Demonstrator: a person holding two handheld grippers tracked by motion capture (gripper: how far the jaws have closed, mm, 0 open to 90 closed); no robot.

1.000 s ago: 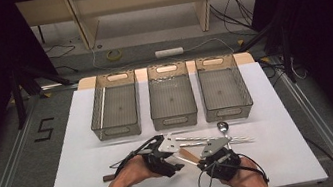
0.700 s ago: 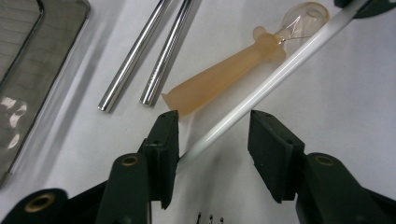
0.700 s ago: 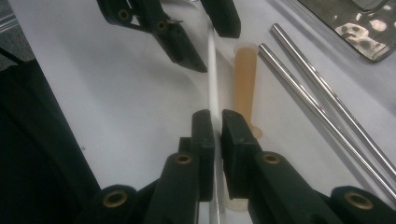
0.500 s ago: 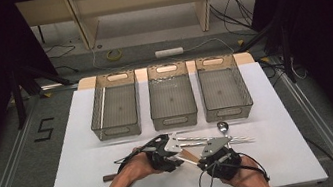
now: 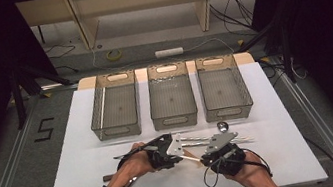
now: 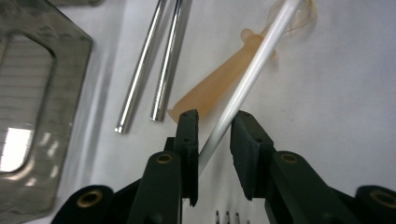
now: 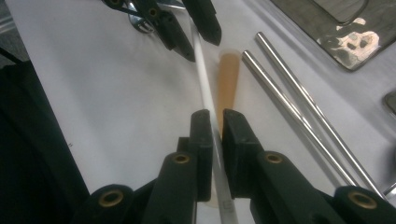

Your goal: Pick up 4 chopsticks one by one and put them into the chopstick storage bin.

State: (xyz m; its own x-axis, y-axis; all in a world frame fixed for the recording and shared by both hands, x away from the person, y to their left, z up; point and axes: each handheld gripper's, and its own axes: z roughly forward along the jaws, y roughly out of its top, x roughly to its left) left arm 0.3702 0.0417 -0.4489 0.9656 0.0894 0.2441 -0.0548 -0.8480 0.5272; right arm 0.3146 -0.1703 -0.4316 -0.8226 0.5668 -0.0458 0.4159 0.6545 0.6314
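A thin white stick (image 6: 252,79) lies over a peach plastic piece (image 6: 215,91) on the white table. My left gripper (image 6: 214,119) has just been closing. The stick runs slantwise between its jaws with a gap still showing beside it. From the other end my right gripper (image 7: 215,116) is shut on the same white stick (image 7: 203,70), its jaws having eased a touch. The left gripper's jaws (image 7: 191,35) straddle the stick farther off. In the high view the left gripper (image 5: 183,154) and right gripper (image 5: 204,160) meet tip to tip near the table's front.
Two steel straws (image 6: 149,70) lie just beside the stick, also in the right gripper view (image 7: 289,107). Three grey bins (image 5: 171,98) stand in a row behind. A metal spoon (image 5: 223,126) lies to the right, and a dark handle (image 5: 109,177) to the left.
The left gripper's jaws have drawn closer around the white stick. Both hands stay in place near the table's front.
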